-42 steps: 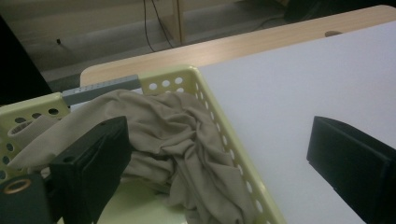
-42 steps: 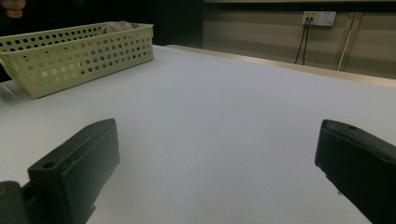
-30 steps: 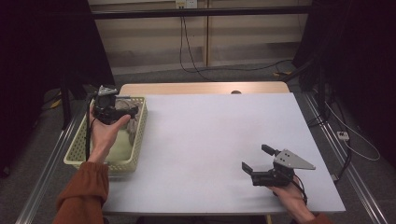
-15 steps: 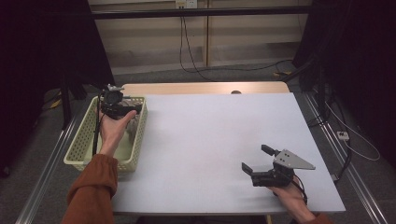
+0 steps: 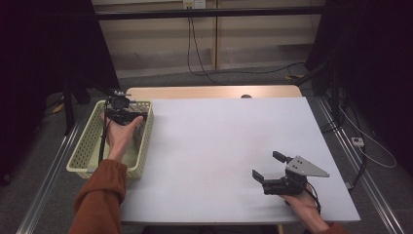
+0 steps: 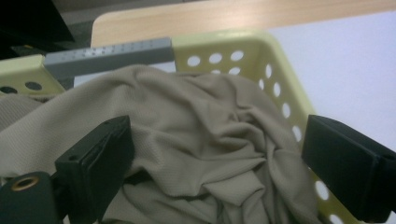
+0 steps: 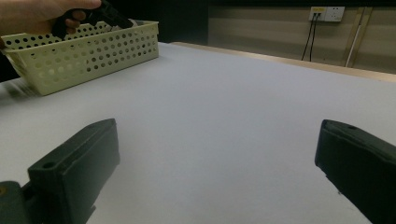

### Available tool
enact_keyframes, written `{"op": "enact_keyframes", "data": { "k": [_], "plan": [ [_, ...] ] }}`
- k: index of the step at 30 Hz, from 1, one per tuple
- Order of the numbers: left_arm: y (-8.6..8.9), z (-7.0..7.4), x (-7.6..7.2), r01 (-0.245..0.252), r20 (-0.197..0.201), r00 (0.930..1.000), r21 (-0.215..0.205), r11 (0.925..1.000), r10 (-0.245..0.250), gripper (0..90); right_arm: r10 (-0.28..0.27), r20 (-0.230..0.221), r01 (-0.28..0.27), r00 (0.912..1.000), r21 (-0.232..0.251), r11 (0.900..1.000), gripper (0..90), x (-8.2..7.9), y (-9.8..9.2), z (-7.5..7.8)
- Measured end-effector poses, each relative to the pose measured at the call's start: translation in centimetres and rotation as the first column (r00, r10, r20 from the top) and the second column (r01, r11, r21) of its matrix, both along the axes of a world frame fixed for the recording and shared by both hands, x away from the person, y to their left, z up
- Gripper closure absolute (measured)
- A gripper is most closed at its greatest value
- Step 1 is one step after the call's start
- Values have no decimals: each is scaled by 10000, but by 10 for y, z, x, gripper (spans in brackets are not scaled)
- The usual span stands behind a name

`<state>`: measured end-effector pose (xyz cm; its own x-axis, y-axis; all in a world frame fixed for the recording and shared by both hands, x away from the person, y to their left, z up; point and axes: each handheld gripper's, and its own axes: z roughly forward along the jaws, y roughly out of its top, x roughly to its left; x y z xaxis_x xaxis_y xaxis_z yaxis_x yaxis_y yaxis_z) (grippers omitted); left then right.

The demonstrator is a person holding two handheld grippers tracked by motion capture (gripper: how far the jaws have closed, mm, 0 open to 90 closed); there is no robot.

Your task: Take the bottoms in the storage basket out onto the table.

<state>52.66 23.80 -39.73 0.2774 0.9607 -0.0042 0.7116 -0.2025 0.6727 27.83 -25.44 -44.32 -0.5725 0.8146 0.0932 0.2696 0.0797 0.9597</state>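
Left gripper (image 5: 122,108) poised over the cloth (image 6: 196,140) in the basket (image 5: 86,161).

The beige cloth lies crumpled in the far end of the yellow basket at the tabletop's (image 5: 229,146) far left, directly below and ahead of the left gripper. Its jaws have just been closing slightly but stand wide, straddling the cloth's bunched folds with no pad pressing on it. The cloth has no clear long axis, so any raised ridge between the jaws should serve. The right gripper (image 5: 272,170) rests at the near right, jaws wide and empty, well apart from the basket, so the left is clearly nearer.
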Motion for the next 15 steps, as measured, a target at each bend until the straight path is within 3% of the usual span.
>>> {"op": "enact_keyframes", "data": {
  "k": [2, 5, 8, 10, 11, 12, 15],
  "plan": [
    [2, -4, 1, 62, -226, 9997, -3, 10000, -62, 82, 5, 12, -5, 10000, 5, 10000, 0, 0, 0, 0],
    [5, -6, 1, -53, -423, 9991, -432, 9991, 34, 77, -1, 12, 1, 10000, 27, 10000, 0, 0, 0, 0],
    [7, -5, 0, -42, -614, 9981, -147, 9999, 33, 76, 10, 0, -10, 10000, -7, 10000, 0, 0, 0, 0],
    [7, -10, 0, 127, -1061, 9943, 288, 9995, -95, 70, 12, -1, -12, 10000, -10, 10000, 0, 0, 0, 0],
    [7, -14, 1, 203, -1178, 9929, 234, 9995, -174, 63, 13, 0, -13, 10000, -8, 10000, 0, 0, 0, 0],
    [8, -16, 0, 127, -1126, 9936, 99, 9999, -115, 63, 21, -1, -21, 10000, -4, 10000, 0, 0, 0, 0],
    [6, -21, -1, 135, -1082, 9941, 379, 9992, -93, 58, 25, -3, -25, 10000, 4, 10000, 0, 0, 1, 0]
  ]
}}
